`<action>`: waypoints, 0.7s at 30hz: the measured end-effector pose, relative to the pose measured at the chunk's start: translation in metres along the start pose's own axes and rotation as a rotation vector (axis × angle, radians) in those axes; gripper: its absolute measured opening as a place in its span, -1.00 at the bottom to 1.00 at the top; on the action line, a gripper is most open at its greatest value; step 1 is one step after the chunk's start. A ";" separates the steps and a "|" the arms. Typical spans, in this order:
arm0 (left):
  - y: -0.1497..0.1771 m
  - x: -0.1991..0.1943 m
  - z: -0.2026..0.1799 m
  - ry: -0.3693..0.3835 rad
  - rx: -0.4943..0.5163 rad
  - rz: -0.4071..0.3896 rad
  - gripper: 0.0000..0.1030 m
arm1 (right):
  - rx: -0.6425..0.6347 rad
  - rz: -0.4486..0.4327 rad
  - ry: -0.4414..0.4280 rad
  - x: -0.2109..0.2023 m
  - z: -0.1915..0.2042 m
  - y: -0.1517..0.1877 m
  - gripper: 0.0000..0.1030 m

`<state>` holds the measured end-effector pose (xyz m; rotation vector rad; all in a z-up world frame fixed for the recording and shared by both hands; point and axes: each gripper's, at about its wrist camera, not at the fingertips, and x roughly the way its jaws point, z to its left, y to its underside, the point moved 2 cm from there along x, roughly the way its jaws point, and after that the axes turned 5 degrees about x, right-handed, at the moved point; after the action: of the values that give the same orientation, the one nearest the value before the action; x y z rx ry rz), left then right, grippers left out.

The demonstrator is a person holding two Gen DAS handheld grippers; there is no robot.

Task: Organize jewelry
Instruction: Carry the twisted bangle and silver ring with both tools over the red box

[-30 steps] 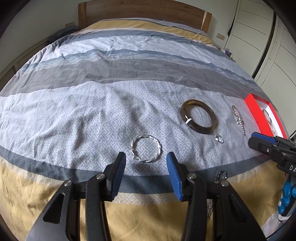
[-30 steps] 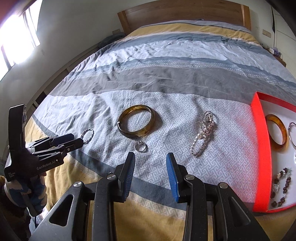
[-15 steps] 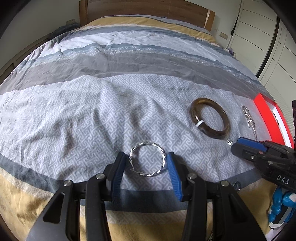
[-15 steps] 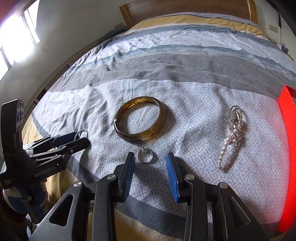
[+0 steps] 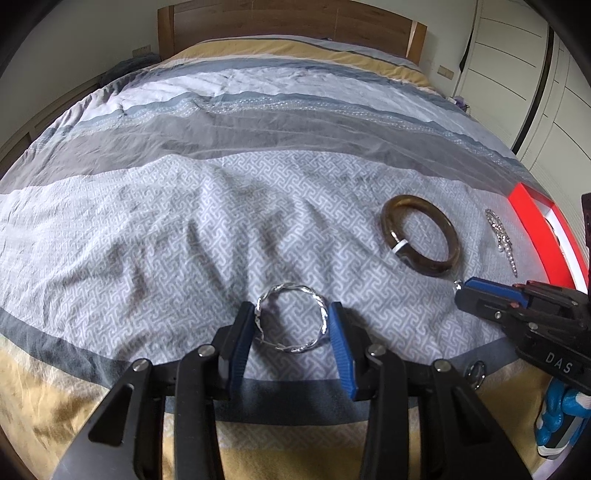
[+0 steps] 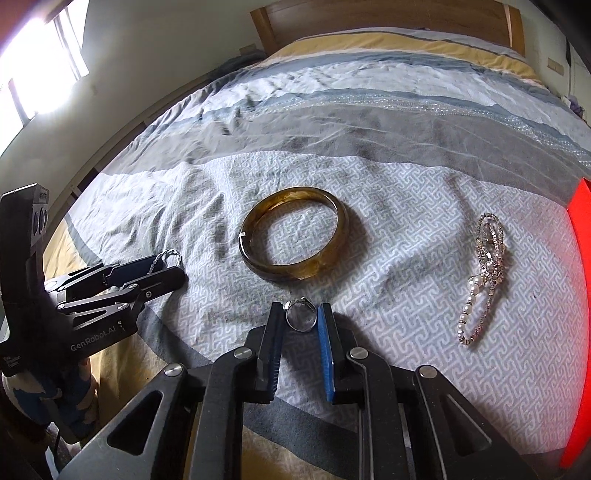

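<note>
A twisted silver bangle (image 5: 291, 319) lies on the bedspread between the fingers of my left gripper (image 5: 291, 321), whose pads touch its two sides. A small silver ring (image 6: 301, 315) sits between the fingers of my right gripper (image 6: 300, 317), which has narrowed onto it. A brown amber bangle (image 6: 293, 238) lies just beyond the ring; it also shows in the left wrist view (image 5: 421, 236). A pearl and rhinestone bracelet (image 6: 482, 277) lies to the right. The red jewelry box (image 5: 543, 236) is at the far right.
The jewelry lies on a wrinkled grey patterned duvet (image 5: 184, 229) on a bed with a wooden headboard (image 5: 288, 18). White wardrobe doors (image 5: 532, 74) stand to the right. Another small ring (image 5: 475, 371) lies by the yellow stripe near the right gripper.
Both grippers moved forward and down to the bed. The left one now brackets the silver bangle. The right one has closed in from wide open around the small ring.
</note>
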<state>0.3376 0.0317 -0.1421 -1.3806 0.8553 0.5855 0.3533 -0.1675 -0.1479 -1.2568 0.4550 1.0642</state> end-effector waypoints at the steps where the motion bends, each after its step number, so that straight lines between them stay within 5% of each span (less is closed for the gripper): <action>1: 0.000 -0.001 0.000 -0.001 -0.001 -0.002 -0.27 | 0.000 -0.003 -0.004 -0.003 0.000 0.001 -0.65; 21: 0.003 -0.079 0.003 -0.039 -0.016 -0.049 -0.27 | 0.010 -0.100 0.044 -0.110 -0.006 0.022 -0.65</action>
<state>0.2896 0.0450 -0.0808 -1.3966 0.7847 0.5804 0.2839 -0.2178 -0.0747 -1.2832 0.4262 0.9504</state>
